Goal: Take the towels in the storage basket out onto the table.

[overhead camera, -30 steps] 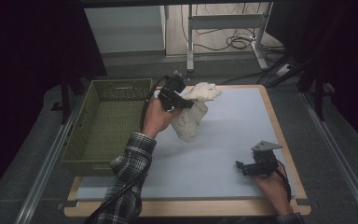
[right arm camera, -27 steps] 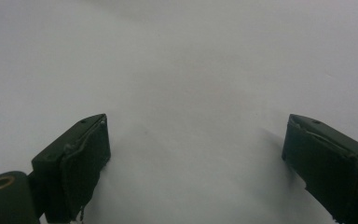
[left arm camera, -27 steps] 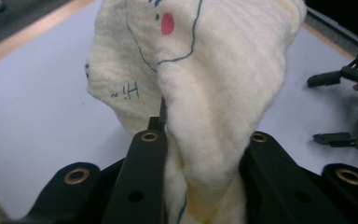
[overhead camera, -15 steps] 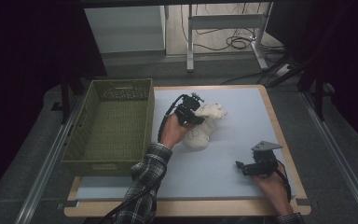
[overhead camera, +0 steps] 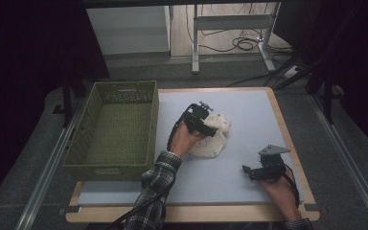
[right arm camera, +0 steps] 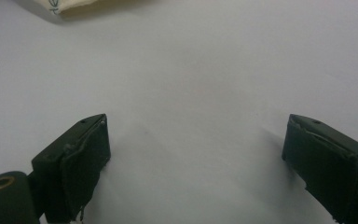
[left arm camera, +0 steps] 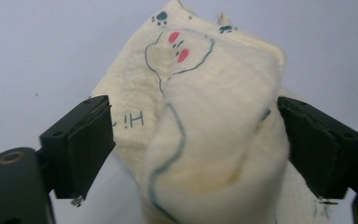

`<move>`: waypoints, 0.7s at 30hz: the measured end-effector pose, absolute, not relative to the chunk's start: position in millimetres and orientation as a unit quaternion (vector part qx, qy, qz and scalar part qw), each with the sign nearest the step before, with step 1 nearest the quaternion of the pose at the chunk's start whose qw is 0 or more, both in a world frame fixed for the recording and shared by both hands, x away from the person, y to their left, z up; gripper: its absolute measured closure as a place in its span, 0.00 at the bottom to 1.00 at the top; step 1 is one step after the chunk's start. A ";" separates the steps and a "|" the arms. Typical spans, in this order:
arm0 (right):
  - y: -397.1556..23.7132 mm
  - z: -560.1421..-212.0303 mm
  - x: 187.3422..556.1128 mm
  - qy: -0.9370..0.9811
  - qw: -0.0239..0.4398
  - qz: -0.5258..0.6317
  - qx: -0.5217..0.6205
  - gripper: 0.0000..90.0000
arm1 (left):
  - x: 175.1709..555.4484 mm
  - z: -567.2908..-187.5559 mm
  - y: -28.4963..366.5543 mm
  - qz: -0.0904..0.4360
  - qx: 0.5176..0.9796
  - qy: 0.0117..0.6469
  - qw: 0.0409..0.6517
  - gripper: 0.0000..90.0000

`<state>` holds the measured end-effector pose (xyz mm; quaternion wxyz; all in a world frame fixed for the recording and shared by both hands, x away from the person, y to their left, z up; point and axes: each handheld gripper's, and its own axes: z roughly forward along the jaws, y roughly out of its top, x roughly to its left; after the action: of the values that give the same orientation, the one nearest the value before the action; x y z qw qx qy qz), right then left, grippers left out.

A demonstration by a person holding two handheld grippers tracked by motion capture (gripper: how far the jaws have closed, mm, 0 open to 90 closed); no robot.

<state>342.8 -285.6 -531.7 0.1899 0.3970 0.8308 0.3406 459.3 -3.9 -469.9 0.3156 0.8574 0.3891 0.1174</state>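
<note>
the cream cloth (overhead camera: 212,137) is lying crumpled on the pale blue mat (overhead camera: 249,110), somewhere near the middle of it, with the green basket (overhead camera: 116,128) standing off to one side and holding nothing that i can make out. in the left gripper view the cloth (left arm camera: 200,135) is bunching up between the two black jaws, a fat soft fold rising toward the camera, printed with a little line-drawn face with red cheeks, paw marks and the letters "hi". the left gripper (overhead camera: 209,125) is hovering right over it with its jaws standing wide apart, the fabric sitting between the pads but not being pinched by either one as far as i can tell. the right gripper (overhead camera: 247,172) is waiting well away, down by the near edge, its jaws also spread wide with bare mat between them; a corner of the cloth (right arm camera: 98,4) is just peeking in far beyond its tips.

to my eye this thing is going to be light, limp and fluffy, like a small towel. it is not looking fragile or slippery, but it will sag and unfold the moment it is lifted. i would be taking hold on that raised fold directly between the left fingers, biting a thick bunch of it, since a single thin edge is likelier to slip out.
</note>
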 end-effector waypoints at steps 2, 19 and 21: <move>-285.6 -531.7 342.9 0.831 0.190 0.340 0.397 0.09 | 451.5 -460.5 1.3 0.129 0.856 0.387 0.318 0.13; -286.2 -520.5 355.2 0.836 0.168 0.355 0.382 0.35 | 383.9 -461.6 42.3 0.130 0.841 0.399 0.340 0.20; -284.0 -516.7 362.5 0.835 0.156 0.366 0.379 0.43 | 376.9 -468.6 44.5 0.132 0.838 0.404 0.342 0.24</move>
<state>362.5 -284.0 -516.7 0.1557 0.3794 0.8352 0.3663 376.9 44.5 -468.6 0.3417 0.8384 0.4036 0.1322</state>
